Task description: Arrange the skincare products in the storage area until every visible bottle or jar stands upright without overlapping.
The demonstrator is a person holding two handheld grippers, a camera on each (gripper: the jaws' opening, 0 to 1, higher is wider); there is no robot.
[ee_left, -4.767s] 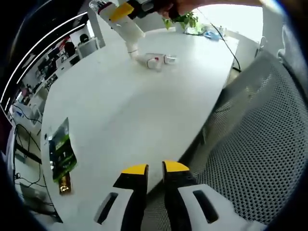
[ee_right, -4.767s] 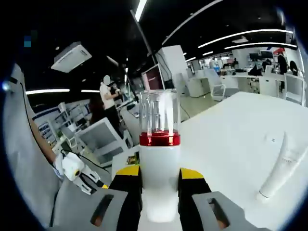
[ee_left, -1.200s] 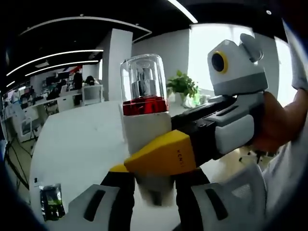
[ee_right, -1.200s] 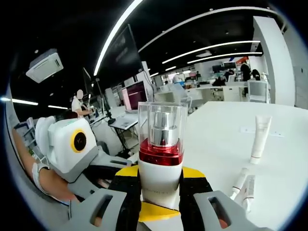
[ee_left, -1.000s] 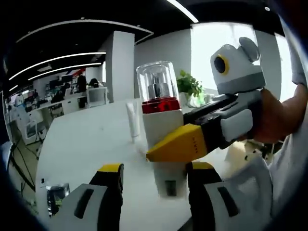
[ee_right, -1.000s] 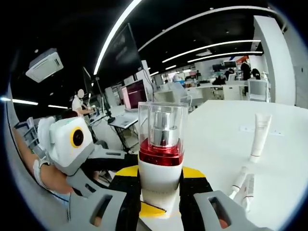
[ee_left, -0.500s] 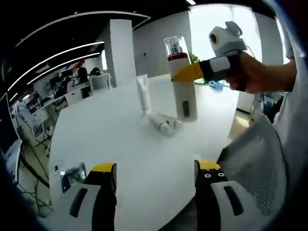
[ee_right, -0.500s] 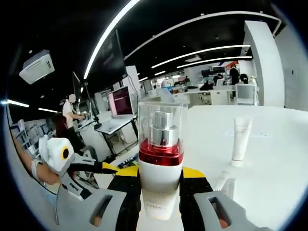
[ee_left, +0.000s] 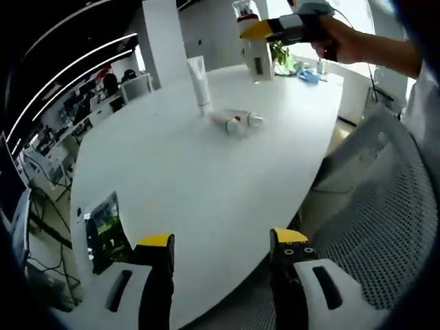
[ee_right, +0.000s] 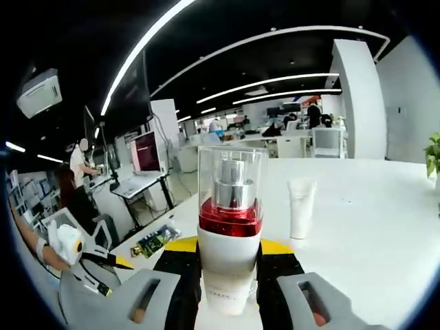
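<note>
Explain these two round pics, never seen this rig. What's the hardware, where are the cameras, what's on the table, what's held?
There is no robot. A person holds a two-jaw gripper in each hand, and a fisheye camera rides on each one, looking along its jaws.

In the left gripper view, the left gripper is open and holds nothing, above the edge of a white round table. On the table are an upright white tube, a small tube with a red band lying on its side and a green packet. A mesh chair is alongside.

In the right gripper view, the right gripper clamps a white pump bottle with a red collar and clear cap.
</note>
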